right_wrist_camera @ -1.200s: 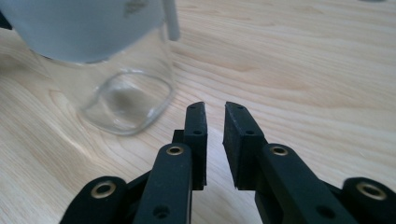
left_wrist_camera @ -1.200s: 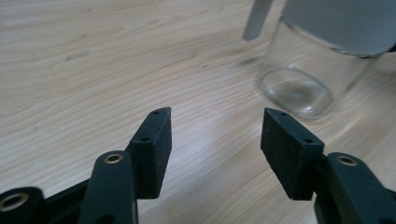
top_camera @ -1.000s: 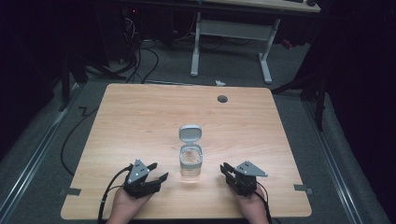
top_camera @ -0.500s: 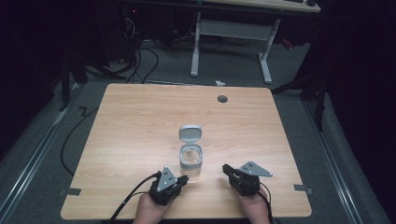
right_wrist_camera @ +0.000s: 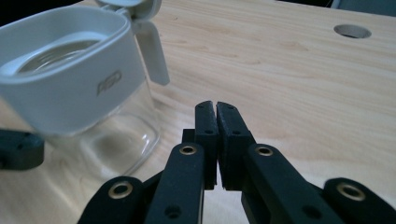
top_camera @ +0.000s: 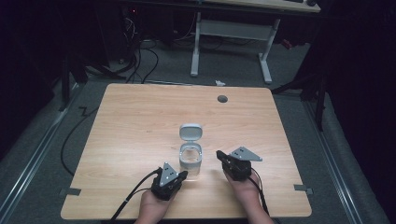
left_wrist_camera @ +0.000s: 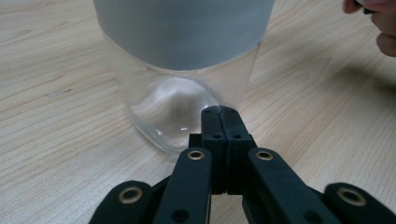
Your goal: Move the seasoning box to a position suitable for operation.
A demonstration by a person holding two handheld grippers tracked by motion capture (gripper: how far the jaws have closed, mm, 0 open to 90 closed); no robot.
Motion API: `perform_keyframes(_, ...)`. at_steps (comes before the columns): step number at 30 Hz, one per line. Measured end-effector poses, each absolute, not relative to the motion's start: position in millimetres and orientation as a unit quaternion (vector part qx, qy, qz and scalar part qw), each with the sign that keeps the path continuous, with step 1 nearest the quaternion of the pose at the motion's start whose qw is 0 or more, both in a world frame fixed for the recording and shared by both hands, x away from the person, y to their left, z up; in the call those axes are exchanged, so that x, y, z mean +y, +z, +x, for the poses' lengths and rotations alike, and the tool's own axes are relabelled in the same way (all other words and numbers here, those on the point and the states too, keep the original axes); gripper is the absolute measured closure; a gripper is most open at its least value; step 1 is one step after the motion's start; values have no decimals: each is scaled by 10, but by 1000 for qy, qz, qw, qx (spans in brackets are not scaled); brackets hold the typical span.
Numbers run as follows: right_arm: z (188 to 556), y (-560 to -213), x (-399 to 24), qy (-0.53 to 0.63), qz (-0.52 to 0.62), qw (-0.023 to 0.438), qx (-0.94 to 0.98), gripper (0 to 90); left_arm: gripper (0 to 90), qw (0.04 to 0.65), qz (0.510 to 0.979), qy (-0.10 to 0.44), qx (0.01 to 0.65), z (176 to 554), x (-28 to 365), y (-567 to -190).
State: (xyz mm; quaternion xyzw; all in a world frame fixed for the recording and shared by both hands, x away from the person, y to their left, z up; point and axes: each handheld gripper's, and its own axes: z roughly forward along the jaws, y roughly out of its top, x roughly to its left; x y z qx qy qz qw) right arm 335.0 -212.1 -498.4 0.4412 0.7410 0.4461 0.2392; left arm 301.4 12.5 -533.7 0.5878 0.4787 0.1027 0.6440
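Between two clenched grippers, one clear jar stands near the table's front edge.
Left gripper has its black jaws pressed together, empty, tips just beside the jar's glass base; right gripper is likewise clenched on nothing, a little apart on the jar's other side. Jar: one, squarish with rounded corners, clear glass below, a matte grey band on top, and a grey lid flipped open on its far side. Table: pale wood grain, with one round hole near the far edge. Dark floor with cables lies beyond.
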Motion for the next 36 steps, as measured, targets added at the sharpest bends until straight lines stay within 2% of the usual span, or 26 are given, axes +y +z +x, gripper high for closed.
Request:
perform_keyframes(21,3992,-4626,-1747,454,433,253,736,900,900,640,585,97,488,3027,140,-5339)
perform_keyframes(36,4062,-4395,-1632,475,418,253,732,900,883,642,585,94,487,3025,143,-5338)
